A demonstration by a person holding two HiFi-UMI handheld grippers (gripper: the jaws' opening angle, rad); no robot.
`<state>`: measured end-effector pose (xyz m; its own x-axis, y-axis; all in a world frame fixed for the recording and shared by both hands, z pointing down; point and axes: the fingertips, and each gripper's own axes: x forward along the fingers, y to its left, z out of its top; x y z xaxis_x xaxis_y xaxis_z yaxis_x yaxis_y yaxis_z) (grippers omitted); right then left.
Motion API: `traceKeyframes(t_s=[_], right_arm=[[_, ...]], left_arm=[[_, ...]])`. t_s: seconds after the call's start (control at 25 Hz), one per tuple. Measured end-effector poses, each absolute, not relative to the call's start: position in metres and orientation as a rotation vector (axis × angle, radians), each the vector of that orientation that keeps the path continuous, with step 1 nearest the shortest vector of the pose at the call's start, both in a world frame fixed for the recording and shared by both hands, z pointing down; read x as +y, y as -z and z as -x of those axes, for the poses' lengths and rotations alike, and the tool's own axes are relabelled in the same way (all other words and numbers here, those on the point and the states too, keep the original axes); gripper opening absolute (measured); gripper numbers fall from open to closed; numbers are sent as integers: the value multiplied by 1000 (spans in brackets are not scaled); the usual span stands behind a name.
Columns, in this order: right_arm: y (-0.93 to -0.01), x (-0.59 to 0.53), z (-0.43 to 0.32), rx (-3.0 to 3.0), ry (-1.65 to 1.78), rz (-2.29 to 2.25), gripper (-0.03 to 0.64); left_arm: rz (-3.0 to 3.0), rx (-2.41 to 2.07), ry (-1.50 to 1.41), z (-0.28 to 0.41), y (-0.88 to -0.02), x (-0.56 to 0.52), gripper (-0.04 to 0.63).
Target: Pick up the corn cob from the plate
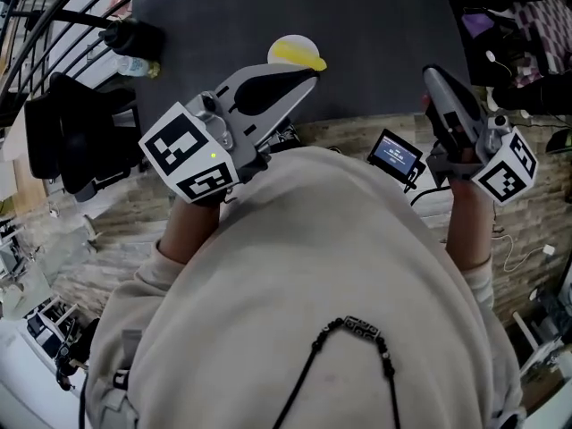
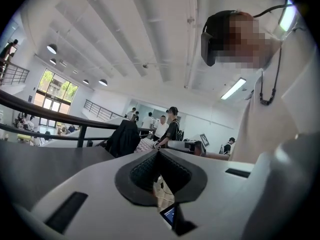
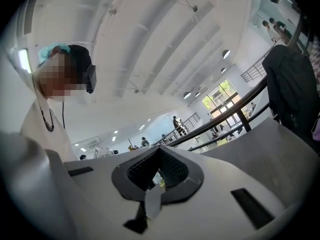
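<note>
Head view: the yellow corn cob (image 1: 301, 57) lies on a white plate (image 1: 284, 43) on the dark table (image 1: 375, 25), just beyond the tip of the left gripper (image 1: 308, 77). The right gripper (image 1: 433, 73) is well apart to the right, by the table's near edge.

Left gripper view: the jaws are pressed together with nothing between them — a railing (image 2: 50, 115) and distant people (image 2: 171, 126) lie beyond.

Right gripper view: these jaws are also pressed together — empty.
</note>
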<state>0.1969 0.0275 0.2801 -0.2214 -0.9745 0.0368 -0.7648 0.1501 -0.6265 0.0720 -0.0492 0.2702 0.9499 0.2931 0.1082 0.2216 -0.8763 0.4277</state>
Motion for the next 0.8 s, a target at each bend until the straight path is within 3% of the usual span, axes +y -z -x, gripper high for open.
traceKeyframes(t_s=[0.8], right_arm=[[-240,5,-191,2071,738,1856,14]], left_arm=[[-2618,596,-291,-60,-272,-51,6]])
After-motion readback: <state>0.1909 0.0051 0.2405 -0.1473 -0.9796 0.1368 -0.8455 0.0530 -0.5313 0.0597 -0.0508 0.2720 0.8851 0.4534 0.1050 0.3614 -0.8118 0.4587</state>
